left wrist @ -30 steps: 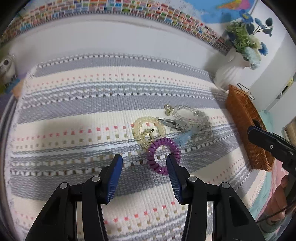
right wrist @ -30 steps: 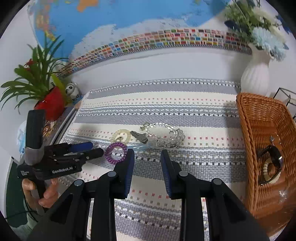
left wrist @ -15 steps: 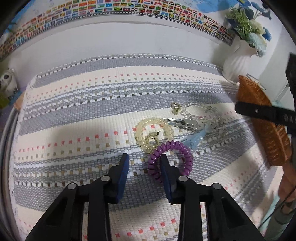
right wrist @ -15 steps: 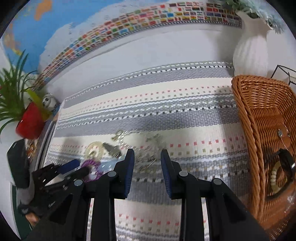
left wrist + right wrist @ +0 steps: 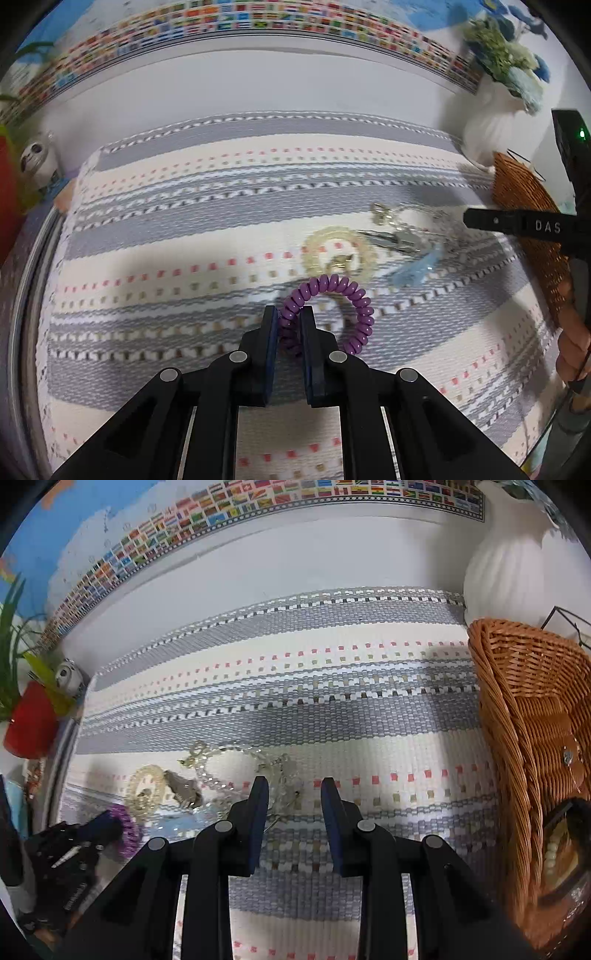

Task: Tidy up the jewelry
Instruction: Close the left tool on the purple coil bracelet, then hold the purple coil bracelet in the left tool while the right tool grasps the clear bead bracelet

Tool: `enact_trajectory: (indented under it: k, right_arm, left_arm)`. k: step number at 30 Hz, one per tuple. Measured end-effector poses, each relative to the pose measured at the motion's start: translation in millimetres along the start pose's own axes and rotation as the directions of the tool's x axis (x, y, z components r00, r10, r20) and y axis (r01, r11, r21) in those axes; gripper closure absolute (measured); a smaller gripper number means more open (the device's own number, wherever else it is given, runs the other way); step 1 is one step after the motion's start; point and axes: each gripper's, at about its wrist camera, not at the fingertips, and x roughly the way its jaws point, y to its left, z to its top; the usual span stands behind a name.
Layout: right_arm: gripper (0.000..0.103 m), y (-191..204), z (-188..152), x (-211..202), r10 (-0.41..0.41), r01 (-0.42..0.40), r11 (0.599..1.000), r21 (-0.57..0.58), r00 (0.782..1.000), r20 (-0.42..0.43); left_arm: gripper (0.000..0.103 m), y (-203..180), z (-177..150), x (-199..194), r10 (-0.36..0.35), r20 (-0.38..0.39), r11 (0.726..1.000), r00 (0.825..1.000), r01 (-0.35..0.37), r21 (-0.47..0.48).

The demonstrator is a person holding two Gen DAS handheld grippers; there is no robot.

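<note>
Left wrist view: the left hand-held gripper (image 5: 289, 319) pinches the purple coil bracelet (image 5: 328, 314) at its near-left arc, on the striped mat (image 5: 184, 240). It looks light, springy; pinching one strand suffices. Right hand-held gripper (image 5: 294, 788) hovers spread.

Right tongs (image 5: 524, 226), seen at right of the left wrist view: white letters "DAS"
Other text: none legible
</note>
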Motion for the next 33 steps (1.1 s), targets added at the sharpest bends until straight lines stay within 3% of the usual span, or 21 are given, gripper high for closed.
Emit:
enact_trajectory:
  k: [10,12,14,15,22,24,33]
  right_arm:
    - [0.072,9.3,1.2,16.5,-0.041,0.041,0.999,-0.035,0.999,-0.017]
    - [0.086,12.9,0.4,16.1,-0.068,0.067,0.996,-0.062,0.998,-0.012]
    - [0.088,19.9,-2.9,15.3,-0.093,0.093,0.991,-0.098,0.996,0.002]
    - [0.096,23.7,-5.7,12.4,-0.099,0.100,0.989,-0.111,0.995,0.012]
    - [0.096,28.7,-16.3,-30.9,-0.067,0.079,0.988,-0.132,0.993,0.098]
    - [0.100,30.1,-20.8,-42.0,-0.059,0.074,0.989,-0.130,0.992,0.114]
    - [0.100,11.2,-45.6,-58.7,-0.033,0.041,0.995,-0.087,0.996,0.089]
  left_arm:
    - [0.091,4.2,-1.9,0.3,-0.013,0.019,1.000,1.000,0.013,0.001]
    - [0.091,6.9,-3.0,-0.7,-0.027,0.019,1.000,0.999,0.027,-0.008]
    - [0.091,7.4,-2.6,-0.4,-0.035,0.019,0.999,0.999,0.035,-0.014]
    - [0.091,7.7,-3.1,-0.3,-0.036,0.020,0.999,0.999,0.036,-0.013]
    - [0.091,6.7,-4.2,-1.1,-0.052,0.022,0.999,0.998,0.052,-0.008]
    - [0.091,5.9,-4.0,-0.9,-0.052,0.023,0.999,0.998,0.052,-0.005]
    - [0.091,4.6,-3.8,-0.2,-0.060,0.024,0.998,0.998,0.060,0.000]
